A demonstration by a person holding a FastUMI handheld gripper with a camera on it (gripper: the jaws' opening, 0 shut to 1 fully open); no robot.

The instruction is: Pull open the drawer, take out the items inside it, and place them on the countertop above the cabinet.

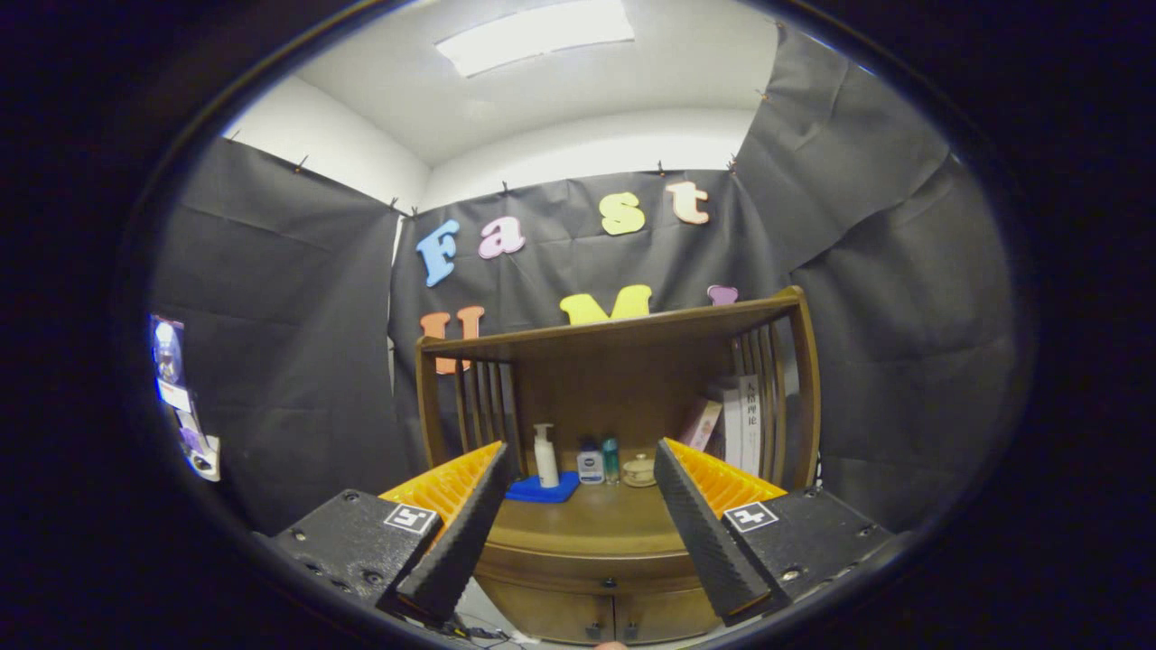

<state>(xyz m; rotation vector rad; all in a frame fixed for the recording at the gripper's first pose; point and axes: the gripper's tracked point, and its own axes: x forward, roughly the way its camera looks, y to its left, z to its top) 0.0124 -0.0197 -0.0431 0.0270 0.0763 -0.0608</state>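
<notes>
Cabinet (596,542): wooden, straight ahead of the gripper and below its fingertips — its front seen in the gap between the two fingers.
Drawer front (591,564): the curved band just under the cabinet's countertop, shut.
Cabinet doors (587,614): two, below the drawer band, closed, small knobs at their meeting edge.
Countertop (605,510): cabinet's top surface, beyond the fingertips.
Gripper (578,506): fingers spread wide, nothing between them, touching nothing.
On the countertop (toward its back): blue pad (542,489), white pump bottle (545,456) standing on it — then small bottles (599,462) and a round jar (639,470) alongside.
Books (736,424): upright on the cabinet's countertop, against its slatted side.
</notes>
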